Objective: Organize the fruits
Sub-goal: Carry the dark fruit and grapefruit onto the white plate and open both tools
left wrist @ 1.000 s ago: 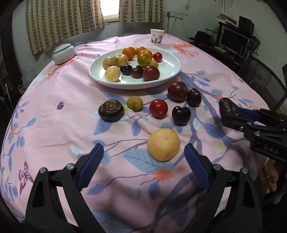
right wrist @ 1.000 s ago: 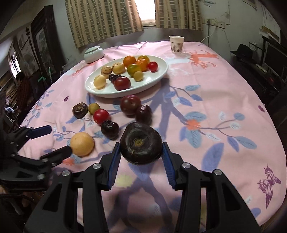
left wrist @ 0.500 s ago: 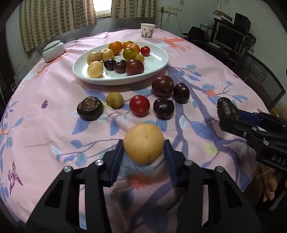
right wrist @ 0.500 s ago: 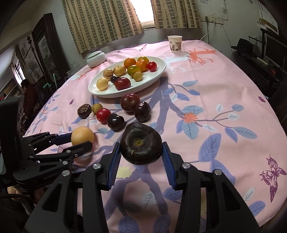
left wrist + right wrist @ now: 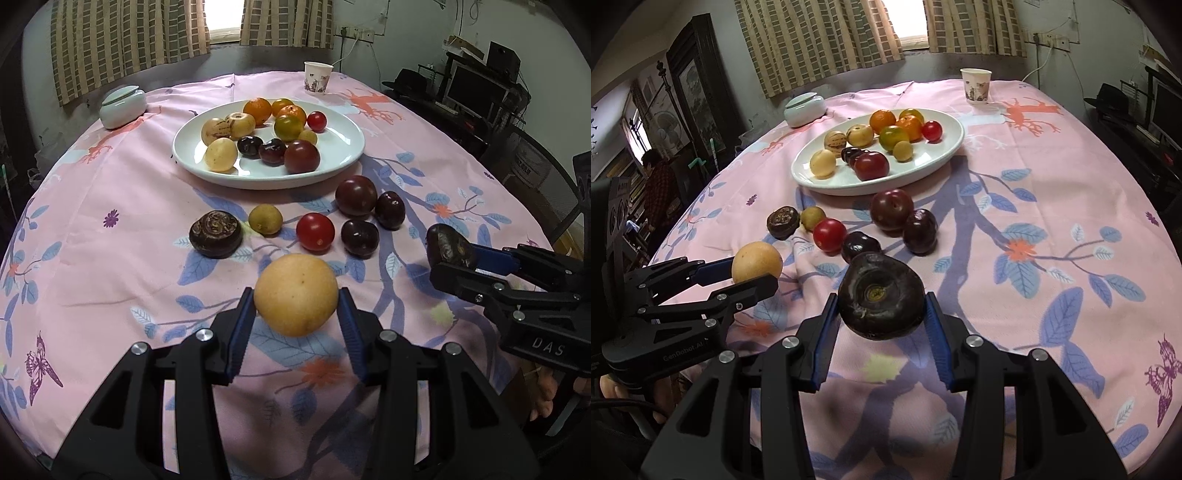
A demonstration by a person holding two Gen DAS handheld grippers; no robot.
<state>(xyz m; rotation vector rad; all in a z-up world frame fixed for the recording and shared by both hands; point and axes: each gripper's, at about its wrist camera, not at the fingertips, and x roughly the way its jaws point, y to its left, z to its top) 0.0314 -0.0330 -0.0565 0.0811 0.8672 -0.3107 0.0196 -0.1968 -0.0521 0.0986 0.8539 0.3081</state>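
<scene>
— Since a second ago the left gripper (image 5: 296, 316) has gone from wide open, with the yellow fruit (image 5: 295, 294) lying ahead of it, to clamped on that fruit, blue pads pressed to both sides.

— And the right gripper (image 5: 881, 315)?

— Unchanged: narrowed onto the dark flattened fruit (image 5: 881, 300), pads against its flanks, near the front edge of the pink tablecloth (image 5: 1052, 206).

— What lies beyond them?

— Loose on the cloth, a red tomato (image 5: 315, 231), a dark cherry (image 5: 359, 237), a small green fruit (image 5: 265, 219) and a brown ridged fruit (image 5: 216, 233); just behind, two dark plums (image 5: 356, 195) touching.

— Farther?

— The white plate (image 5: 343, 147), holding oranges, pale yellow fruits, cherries and tomatoes. Behind it a paper cup (image 5: 317, 77) and a lidded white jar (image 5: 123, 106).
</scene>
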